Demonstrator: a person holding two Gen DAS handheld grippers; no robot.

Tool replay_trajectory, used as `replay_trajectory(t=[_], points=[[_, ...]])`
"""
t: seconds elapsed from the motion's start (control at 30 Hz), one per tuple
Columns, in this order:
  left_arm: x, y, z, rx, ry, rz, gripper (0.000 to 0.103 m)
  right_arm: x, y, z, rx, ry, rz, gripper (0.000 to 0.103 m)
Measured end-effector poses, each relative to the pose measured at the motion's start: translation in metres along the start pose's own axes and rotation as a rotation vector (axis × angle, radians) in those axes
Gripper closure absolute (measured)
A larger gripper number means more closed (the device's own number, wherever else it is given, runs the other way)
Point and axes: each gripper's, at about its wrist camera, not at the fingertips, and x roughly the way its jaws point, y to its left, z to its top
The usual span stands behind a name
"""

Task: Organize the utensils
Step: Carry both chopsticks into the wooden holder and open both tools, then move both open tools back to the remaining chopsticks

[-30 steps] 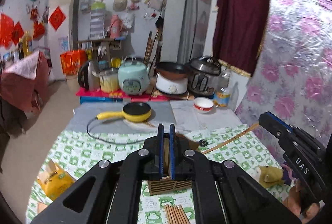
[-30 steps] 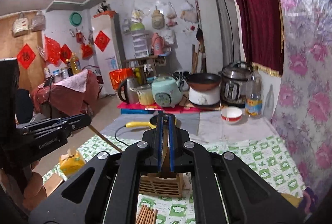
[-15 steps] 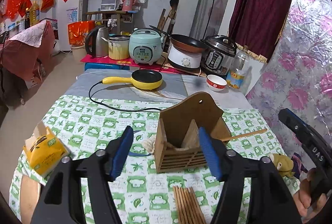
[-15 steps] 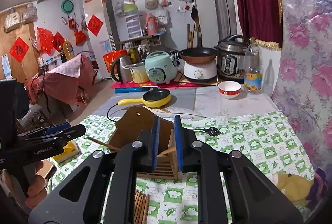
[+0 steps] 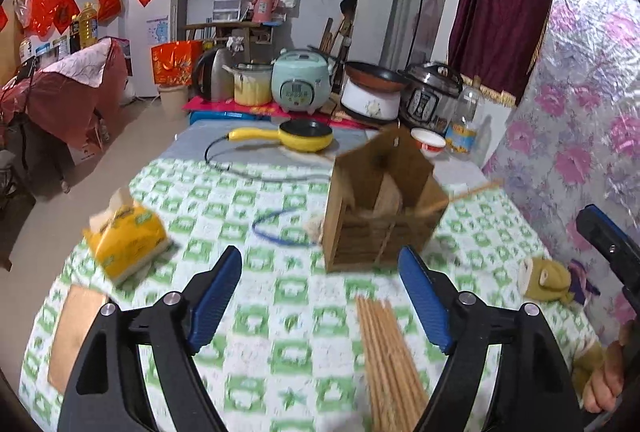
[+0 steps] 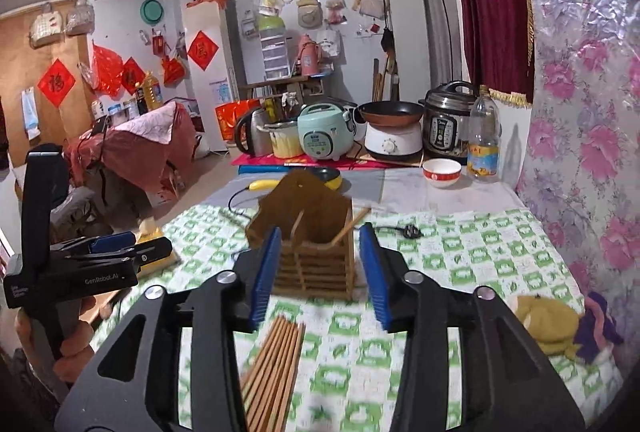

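A wooden utensil holder (image 5: 380, 208) stands on the green-checked tablecloth; it also shows in the right wrist view (image 6: 312, 252). One chopstick (image 6: 352, 224) leans in it. A bundle of wooden chopsticks (image 5: 390, 360) lies flat in front of it, and it also shows in the right wrist view (image 6: 272, 376). My left gripper (image 5: 320, 304) is open and empty, above the cloth, left of the bundle. My right gripper (image 6: 318, 272) is open and empty, its jaws framing the holder from the near side.
A yellow tissue pack (image 5: 126, 236) lies at the left. A yellow electric pan (image 5: 304, 136) with cord, a bowl (image 6: 442, 172), a bottle (image 6: 484, 140) and several cookers stand at the back. A stuffed toy (image 6: 548, 320) lies at the right by the flowered wall.
Both grippers have opened from shut. Both have drawn back and tilted down, so the holder and the chopstick bundle now show in full.
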Motion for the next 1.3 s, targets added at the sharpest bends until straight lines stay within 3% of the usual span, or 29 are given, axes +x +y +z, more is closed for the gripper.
replay_trajectory(t=[0.33, 0.57, 0.73, 0.9, 1.3], points=[[-0.001, -0.004, -0.092, 0.139, 0.102, 0.037, 0.013, -0.020, -0.001, -0.071, -0.021, 0.064, -0.012, 0.035], [0.014, -0.008, -0.139, 0.219, 0.200, -0.033, 0.012, 0.001, -0.005, -0.124, -0.036, 0.179, -0.022, 0.030], [0.025, -0.014, -0.158, 0.262, 0.268, -0.096, 0.012, 0.013, -0.018, -0.143, -0.006, 0.214, -0.030, 0.026], [0.029, -0.022, -0.165, 0.310, 0.296, -0.124, 0.010, 0.019, -0.031, -0.145, 0.074, 0.242, 0.022, 0.023], [0.051, -0.034, -0.170, 0.377, 0.376, -0.072, 0.007, 0.031, -0.048, -0.150, 0.182, 0.305, 0.068, 0.020]])
